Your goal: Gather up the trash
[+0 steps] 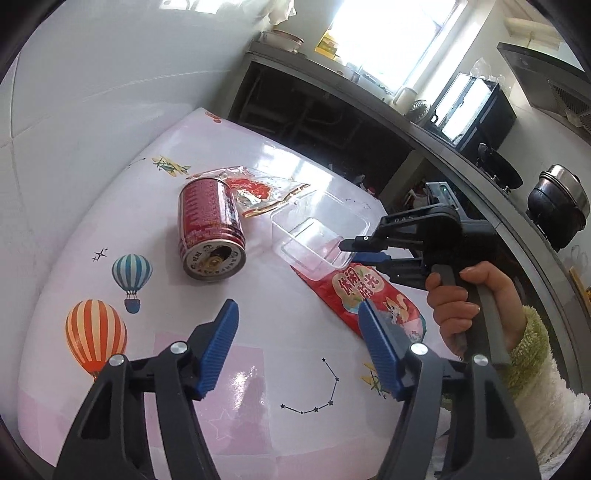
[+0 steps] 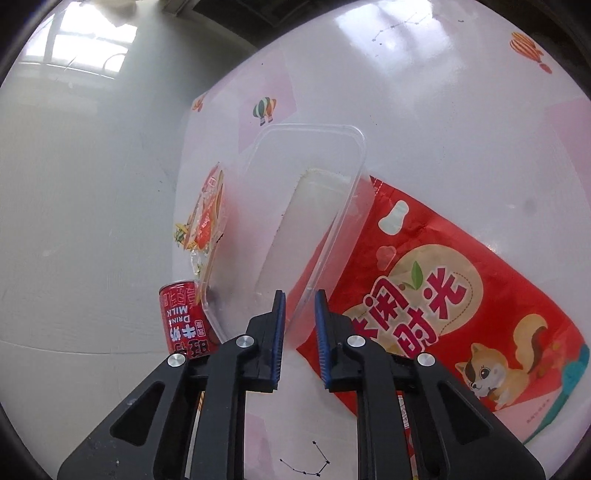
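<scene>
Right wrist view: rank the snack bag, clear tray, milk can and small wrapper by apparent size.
1. red snack bag, though it lies nearest the lens, which inflates it
2. clear plastic tray, close behind the bag
3 and 4. red milk can and small wrapper: both partly hidden, too alike to rank

Glossy tablecloth [image 1: 280, 354] printed with hot-air balloons, small planes and star constellations. White tiled wall [image 1: 92, 92] beside it. Dark counter [image 1: 424, 129] behind, bright window [image 1: 388, 33] above. On the counter: black appliance [image 1: 476, 114], wok [image 1: 498, 166], lidded metal pot [image 1: 559, 203].
</scene>
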### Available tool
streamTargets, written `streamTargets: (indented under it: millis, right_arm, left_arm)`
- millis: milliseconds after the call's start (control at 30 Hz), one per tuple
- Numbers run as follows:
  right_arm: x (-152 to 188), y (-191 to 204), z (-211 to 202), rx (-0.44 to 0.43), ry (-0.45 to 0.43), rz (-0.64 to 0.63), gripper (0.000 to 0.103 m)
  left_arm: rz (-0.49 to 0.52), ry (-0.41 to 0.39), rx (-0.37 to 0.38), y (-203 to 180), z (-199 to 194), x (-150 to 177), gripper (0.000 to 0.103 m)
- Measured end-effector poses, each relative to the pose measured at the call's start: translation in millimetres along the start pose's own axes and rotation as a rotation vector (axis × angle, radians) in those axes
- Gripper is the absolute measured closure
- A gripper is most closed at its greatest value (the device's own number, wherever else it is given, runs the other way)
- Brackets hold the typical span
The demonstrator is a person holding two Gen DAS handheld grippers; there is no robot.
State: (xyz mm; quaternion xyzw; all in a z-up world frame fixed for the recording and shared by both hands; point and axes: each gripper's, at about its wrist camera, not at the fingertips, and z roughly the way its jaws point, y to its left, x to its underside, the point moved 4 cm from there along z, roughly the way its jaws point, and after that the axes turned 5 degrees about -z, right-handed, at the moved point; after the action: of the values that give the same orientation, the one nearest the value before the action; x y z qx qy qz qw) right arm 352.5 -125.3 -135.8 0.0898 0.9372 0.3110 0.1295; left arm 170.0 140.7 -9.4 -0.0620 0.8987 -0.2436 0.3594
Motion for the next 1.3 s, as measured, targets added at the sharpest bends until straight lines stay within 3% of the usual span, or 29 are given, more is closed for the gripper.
streamTargets:
  millis: [133, 467, 600, 900, 1067, 1300]
  right_arm:
    - [-1.2, -1.8, -4.3, -0.006, -0.011, 0.026, 0.1]
    - [2.6, -11.8, -32.9, 0.023, -0.048, 0.013, 0.101]
    - [5.4, -15.1, -55.6, 0.043, -0.089, -0.023, 0.101]
    - [27.5, -44.0, -99.0, 0.137, -0.143, -0.101, 0.101]
    - [39.2, -65.6, -104.4, 0.149, -0.142, -0.088, 0.101]
    - [40.1, -76.0, -111.4, 0.116, -0.156, -0.077, 0.101]
  left_arm:
    - [-0.001, -0.011, -0.005, 5.2, -1.4, -11.8, 0.04]
    - [0.127, 0.002, -0.021, -12.0, 23.1, -70.8, 0.04]
    - [0.182, 0.043, -0.041, -24.0, 38.3, -87.9, 0.04]
    - [0.455, 0.296, -0.196, -50.9, 125.6, -94.8, 0.04]
    - [0.458, 0.481, -0.272, -38.0, 188.4, -99.8, 0.04]
    - [0.481, 0.573, -0.398, -23.2, 236.3, -108.4, 0.04]
